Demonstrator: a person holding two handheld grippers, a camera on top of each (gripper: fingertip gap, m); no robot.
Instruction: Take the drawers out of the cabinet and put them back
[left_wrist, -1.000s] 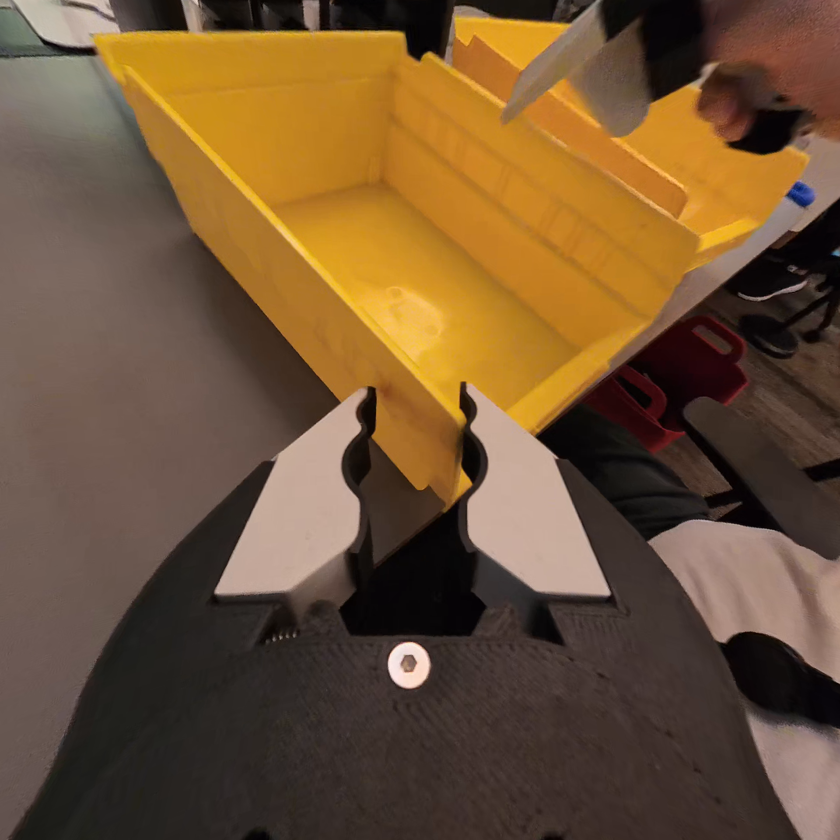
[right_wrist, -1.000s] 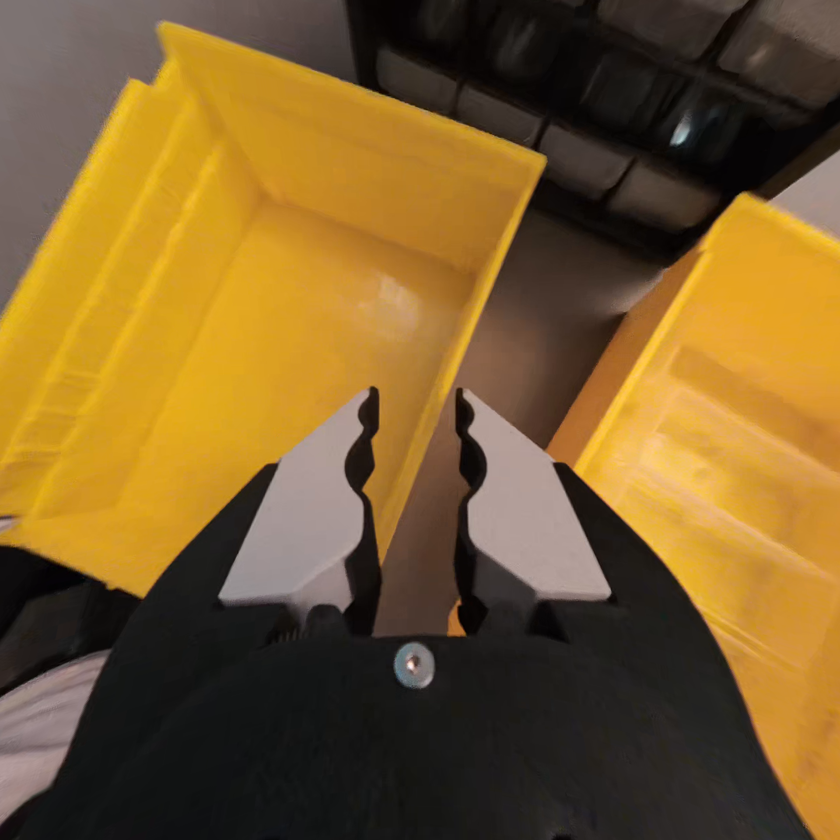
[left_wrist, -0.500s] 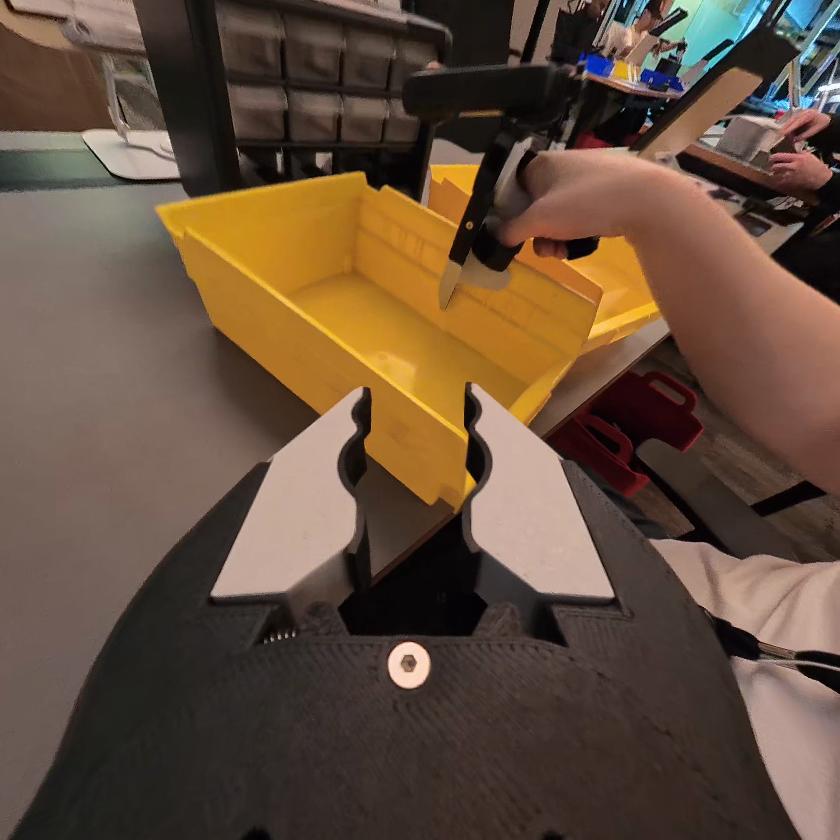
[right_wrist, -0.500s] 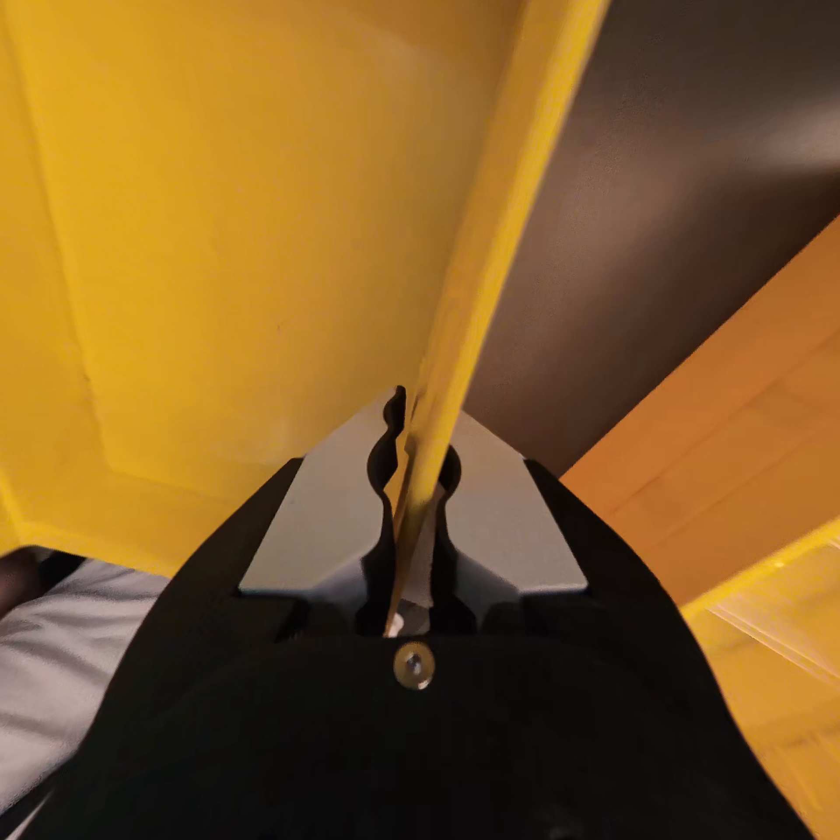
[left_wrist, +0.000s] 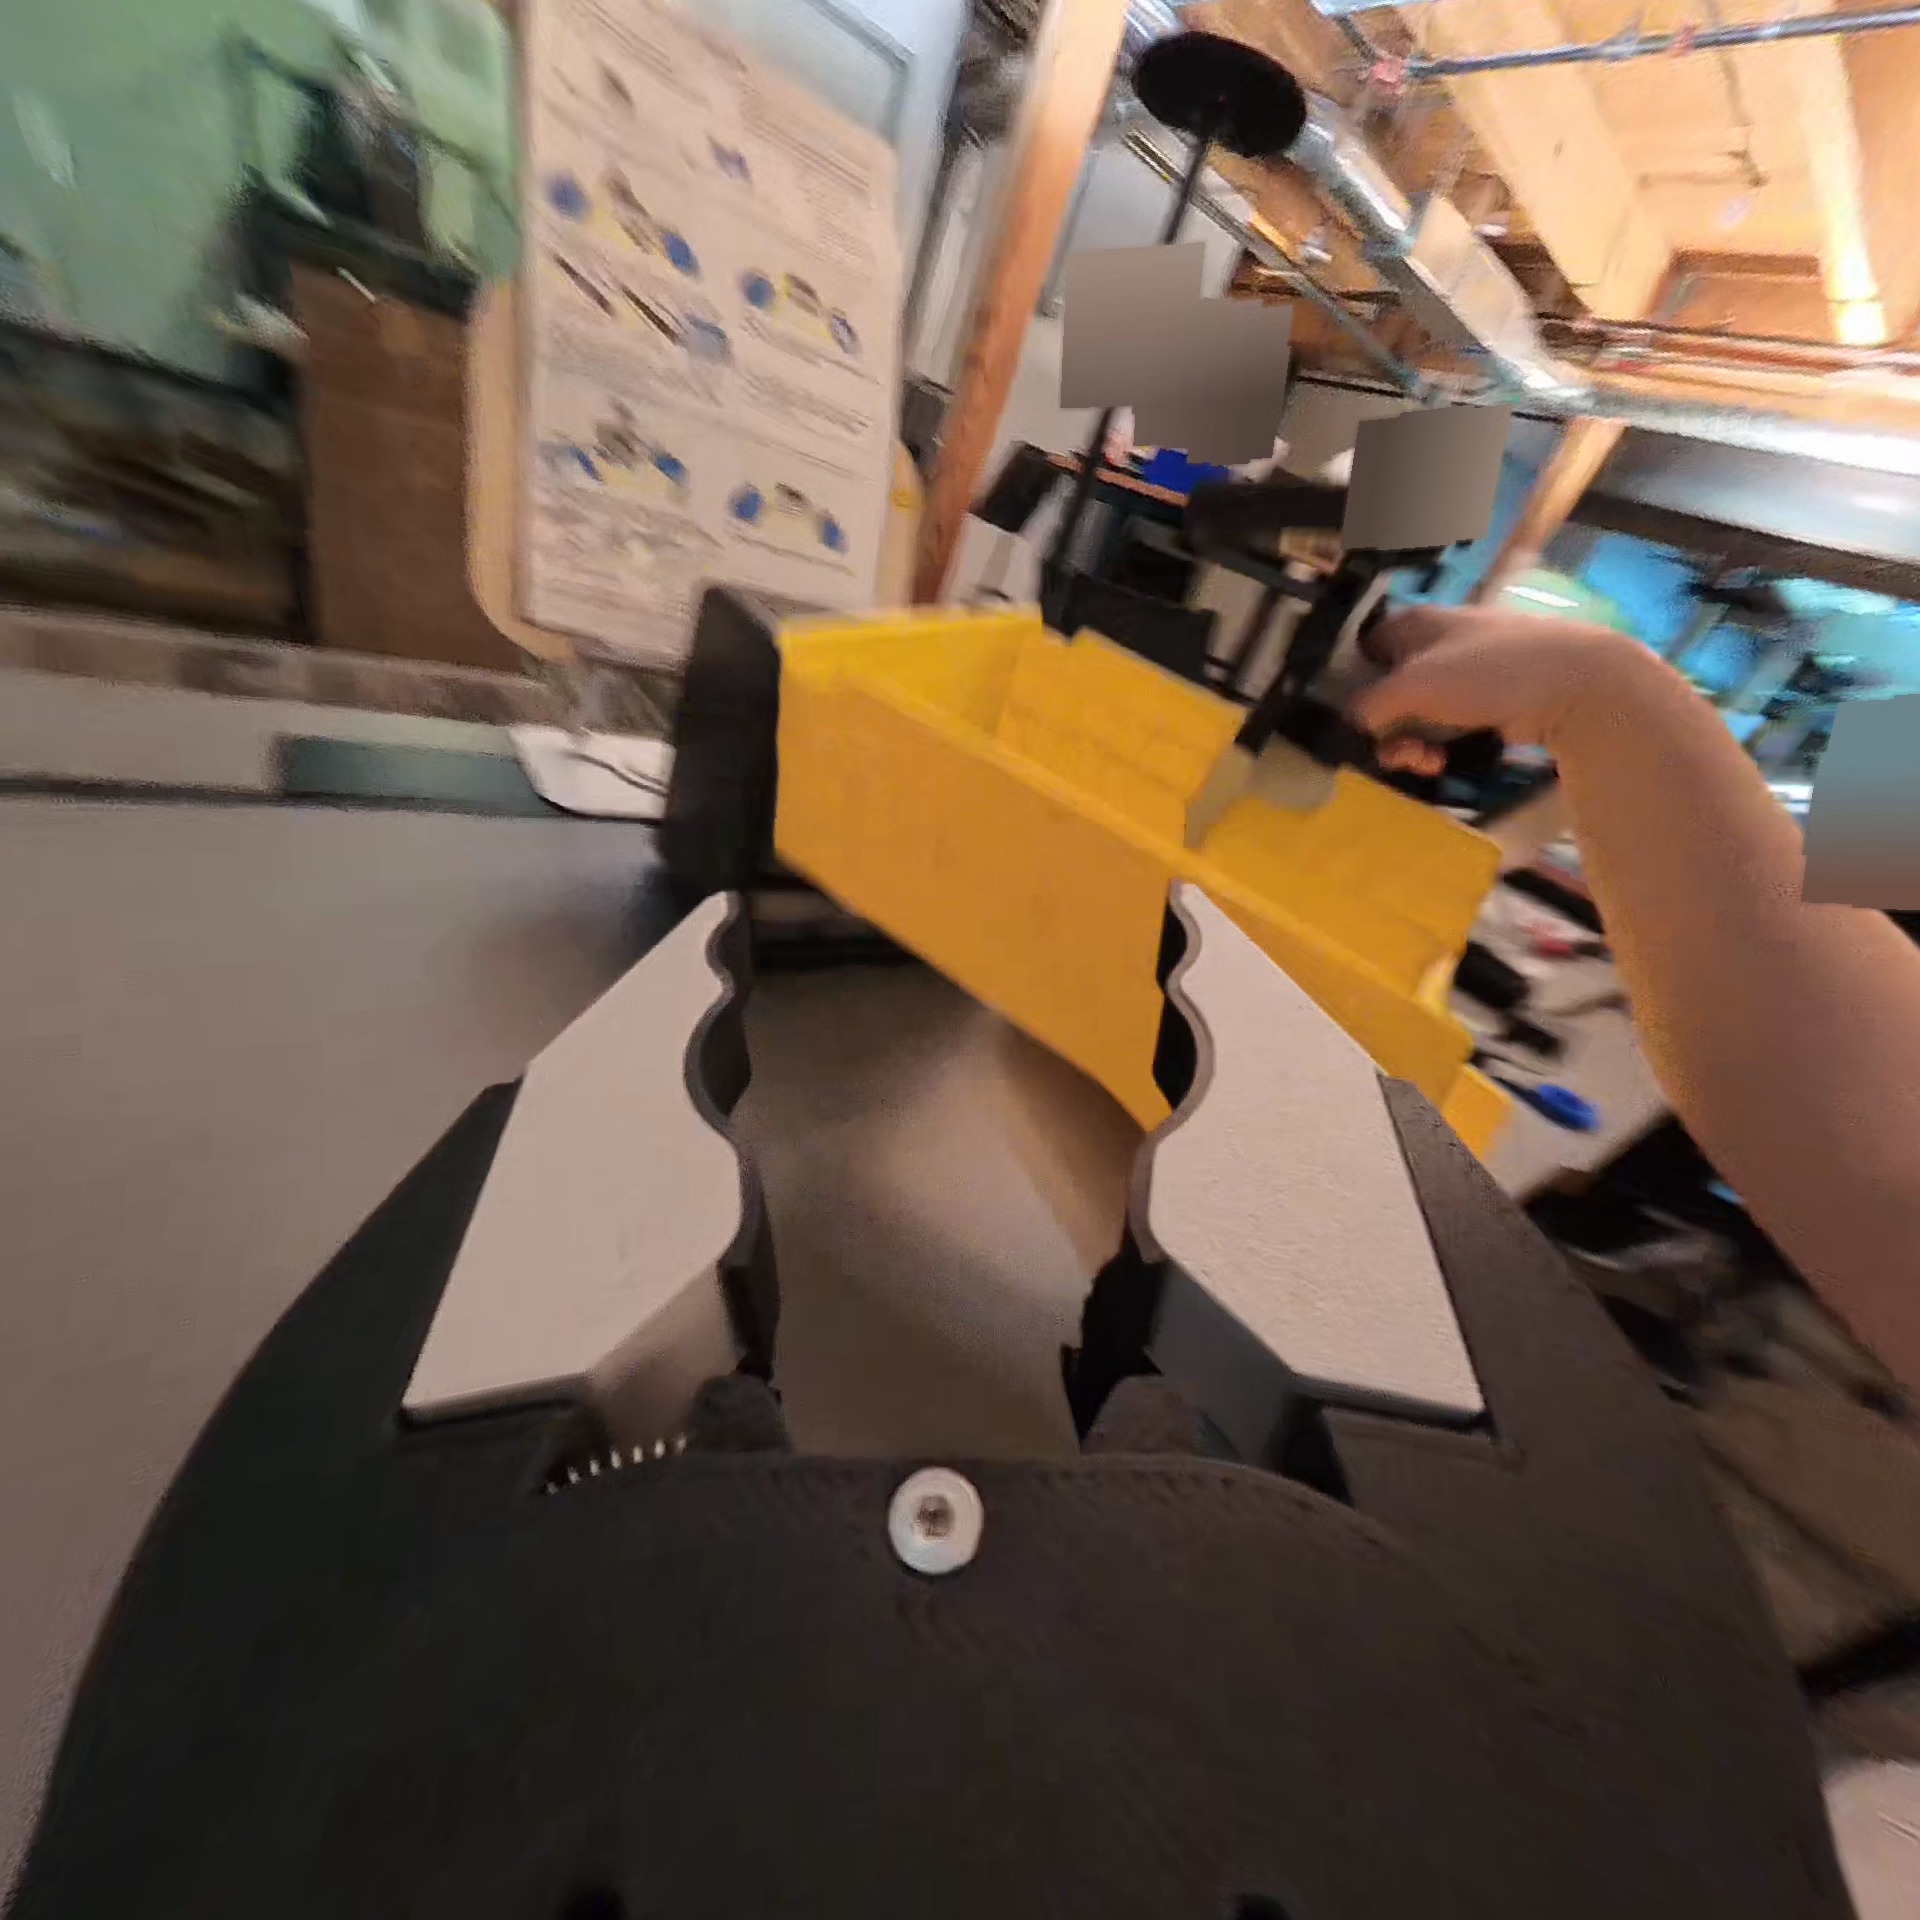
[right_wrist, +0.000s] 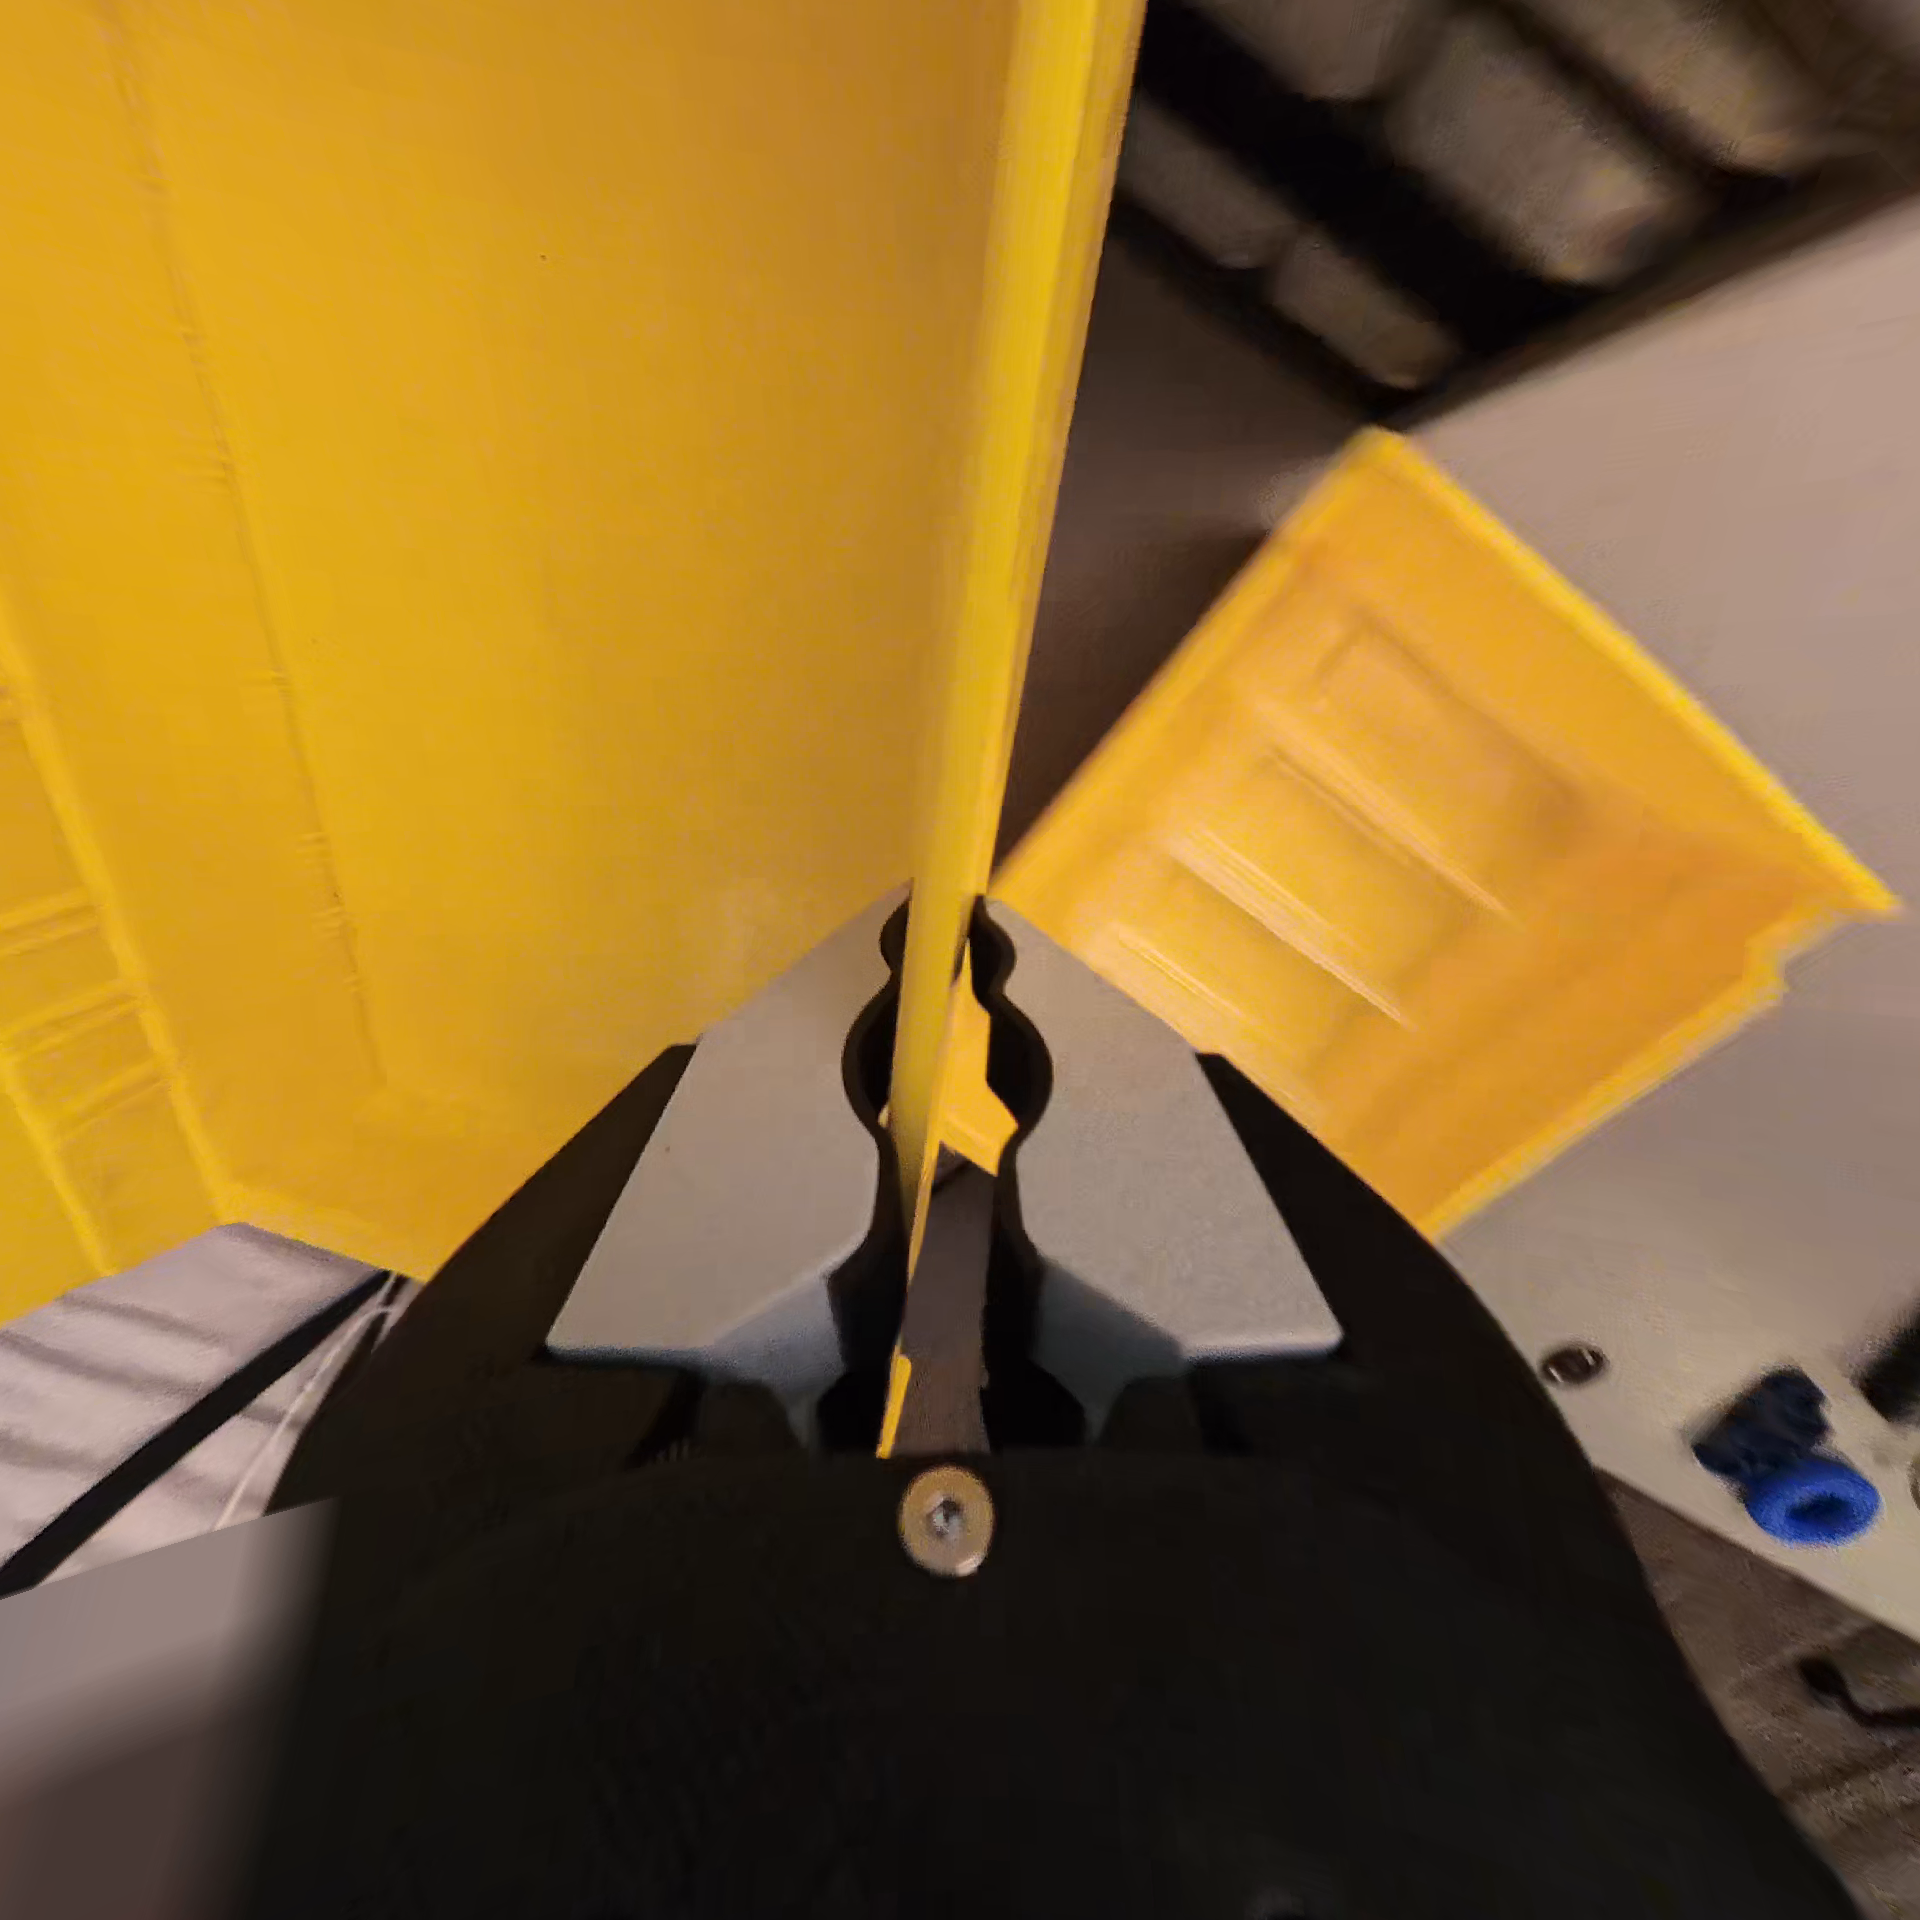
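A yellow drawer (left_wrist: 966, 862) is lifted off the grey table (left_wrist: 260, 1039) and tilted, its far end near the black cabinet (left_wrist: 717, 748). My right gripper (right_wrist: 940, 914) is shut on the drawer's thin side wall (right_wrist: 997, 520); it also shows in the left wrist view (left_wrist: 1247, 779), held by a bare hand. My left gripper (left_wrist: 951, 935) is open and empty, low over the table, with the drawer just beyond its fingertips. A second yellow drawer (right_wrist: 1403, 831) lies on the table to the right. The cabinet's small grey drawers (right_wrist: 1455, 156) show at the top.
A blue cap-like part (right_wrist: 1808, 1496) and small hardware lie on a lighter table at the lower right. The person's forearm (left_wrist: 1662, 935) crosses the right side. A poster board (left_wrist: 707, 343) and shelving stand behind the table. The grippers' ends are close to 35 cm from one another.
My left gripper has let go of the drawer wall, opened wider and drawn back. My right gripper, shut on the side wall, has raised and tilted the drawer toward the cabinet.
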